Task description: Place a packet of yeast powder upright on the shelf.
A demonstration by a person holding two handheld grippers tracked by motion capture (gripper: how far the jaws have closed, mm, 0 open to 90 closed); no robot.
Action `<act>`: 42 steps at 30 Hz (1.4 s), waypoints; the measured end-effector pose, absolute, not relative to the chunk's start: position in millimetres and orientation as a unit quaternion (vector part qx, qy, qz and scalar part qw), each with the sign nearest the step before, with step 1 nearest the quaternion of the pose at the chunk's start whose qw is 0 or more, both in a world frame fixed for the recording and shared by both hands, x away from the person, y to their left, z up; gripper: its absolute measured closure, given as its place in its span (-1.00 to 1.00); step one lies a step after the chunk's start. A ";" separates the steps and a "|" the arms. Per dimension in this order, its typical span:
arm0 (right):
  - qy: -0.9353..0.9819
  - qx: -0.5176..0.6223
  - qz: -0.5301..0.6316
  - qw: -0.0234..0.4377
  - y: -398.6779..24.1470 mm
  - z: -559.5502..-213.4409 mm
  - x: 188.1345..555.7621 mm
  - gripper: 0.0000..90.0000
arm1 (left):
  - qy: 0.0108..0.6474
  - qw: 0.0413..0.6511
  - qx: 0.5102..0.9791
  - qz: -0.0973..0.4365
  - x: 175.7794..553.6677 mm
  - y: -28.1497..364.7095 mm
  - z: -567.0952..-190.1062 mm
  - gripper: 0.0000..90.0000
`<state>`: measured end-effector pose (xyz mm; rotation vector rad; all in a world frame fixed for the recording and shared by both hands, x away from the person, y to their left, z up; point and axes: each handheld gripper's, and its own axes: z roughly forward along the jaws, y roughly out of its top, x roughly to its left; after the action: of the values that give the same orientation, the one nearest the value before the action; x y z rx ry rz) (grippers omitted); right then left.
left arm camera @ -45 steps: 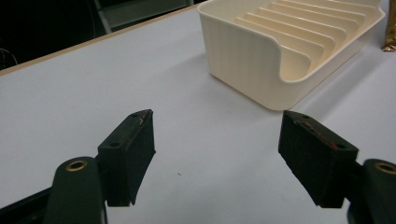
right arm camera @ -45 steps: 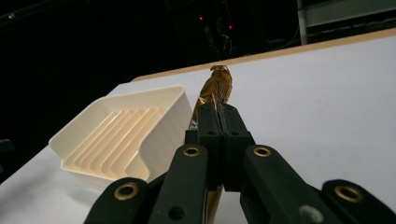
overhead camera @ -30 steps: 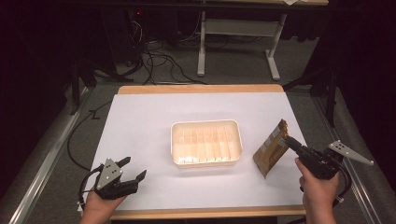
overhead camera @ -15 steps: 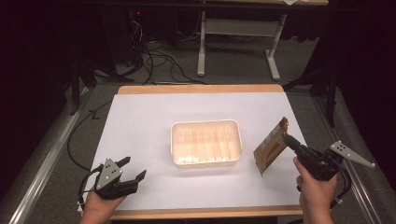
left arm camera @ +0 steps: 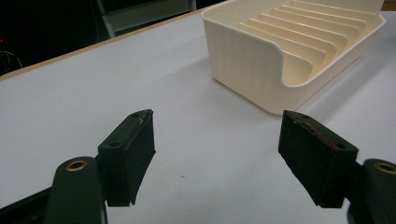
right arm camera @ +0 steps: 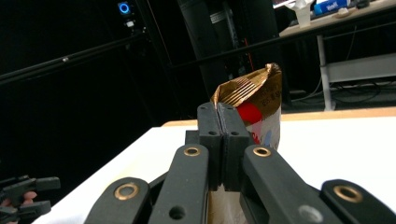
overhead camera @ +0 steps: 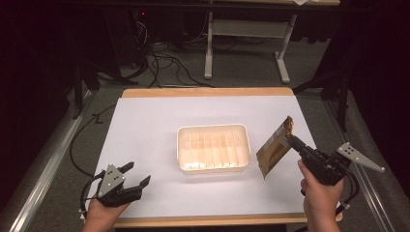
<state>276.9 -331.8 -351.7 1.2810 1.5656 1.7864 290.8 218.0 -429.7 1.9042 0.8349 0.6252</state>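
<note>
At the near left corner of the white table [overhead camera: 145,121] the left gripper [overhead camera: 137,178] is waiting with its jaws wide apart — nothing is between them. At the near right, the right gripper [overhead camera: 290,139] is pinching a golden snack bag [overhead camera: 273,149] and holding it tilted above the table. The cream ribbed tray [overhead camera: 213,147] is lying in the middle, just beside the bag.

table [overhead camera: 145,125]: white top, wood edge | on it: cream tray [overhead camera: 213,166]
</note>
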 end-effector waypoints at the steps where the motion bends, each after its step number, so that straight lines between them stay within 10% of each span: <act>1: 0.566 0.461 0.647 0.221 -330.7 -349.5 277.6 1.00 | 0.340 0.466 0.776 0.254 290.7 218.3 -429.6 -0.39; 42: 0.582 0.399 0.682 0.195 -220.5 -295.5 323.0 1.00 | 0.335 0.475 0.774 0.253 287.7 216.9 -427.9 -0.39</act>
<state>323.0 -220.5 -295.5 1.1172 1.6303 1.9113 287.7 216.9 -427.9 1.8917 0.8190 0.6187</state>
